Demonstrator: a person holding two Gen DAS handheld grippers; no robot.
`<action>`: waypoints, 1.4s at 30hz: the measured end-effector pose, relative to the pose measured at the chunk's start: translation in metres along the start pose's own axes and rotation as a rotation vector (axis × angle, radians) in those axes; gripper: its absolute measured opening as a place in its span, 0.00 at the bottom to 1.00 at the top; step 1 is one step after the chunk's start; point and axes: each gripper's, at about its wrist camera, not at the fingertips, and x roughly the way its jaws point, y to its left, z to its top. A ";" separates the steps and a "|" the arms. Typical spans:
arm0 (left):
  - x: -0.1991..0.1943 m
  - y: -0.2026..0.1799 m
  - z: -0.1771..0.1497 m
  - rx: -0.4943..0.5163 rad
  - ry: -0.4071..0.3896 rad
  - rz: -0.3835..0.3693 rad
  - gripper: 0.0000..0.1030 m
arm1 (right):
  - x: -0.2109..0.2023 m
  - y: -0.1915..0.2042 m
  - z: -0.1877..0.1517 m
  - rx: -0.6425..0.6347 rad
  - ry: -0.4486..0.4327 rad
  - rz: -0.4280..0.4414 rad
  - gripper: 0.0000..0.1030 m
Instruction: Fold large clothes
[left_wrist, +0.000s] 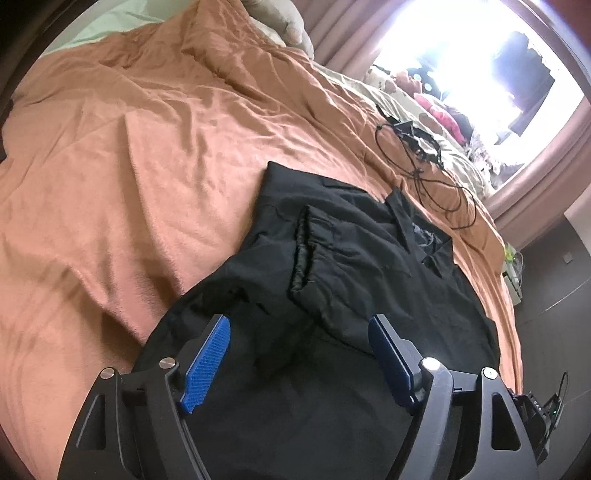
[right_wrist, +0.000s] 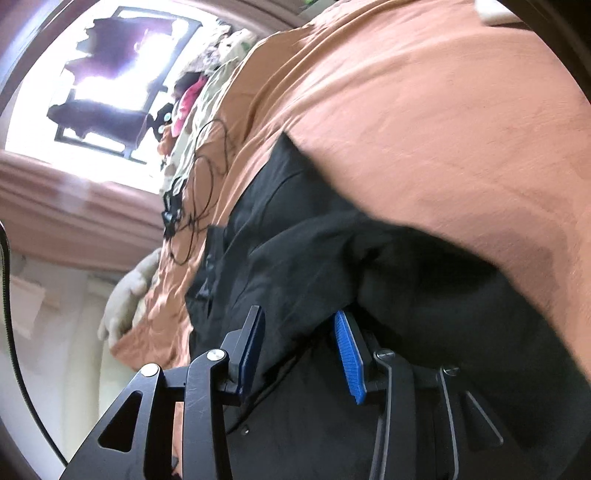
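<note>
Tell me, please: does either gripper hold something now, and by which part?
Nothing is held. The left gripper stands open above the black garment. The right gripper is also open; black cloth lies between its pads, but they do not press it.

One black garment (left_wrist: 332, 258), one orange blanket (left_wrist: 147, 147), two claws (left_wrist: 299, 343).

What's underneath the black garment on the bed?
The black garment lies on an orange blanket, which shows all around it. Whatever is directly beneath the garment is covered.
</note>
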 end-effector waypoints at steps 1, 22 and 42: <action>0.001 0.000 0.000 -0.001 0.003 0.000 0.76 | 0.000 -0.003 0.002 0.004 -0.001 0.004 0.39; 0.047 -0.028 -0.019 0.110 0.126 -0.022 0.48 | -0.004 -0.023 0.022 0.065 -0.077 -0.006 0.12; 0.055 -0.028 -0.012 0.058 0.130 -0.025 0.39 | 0.004 -0.011 0.016 0.035 -0.019 -0.008 0.38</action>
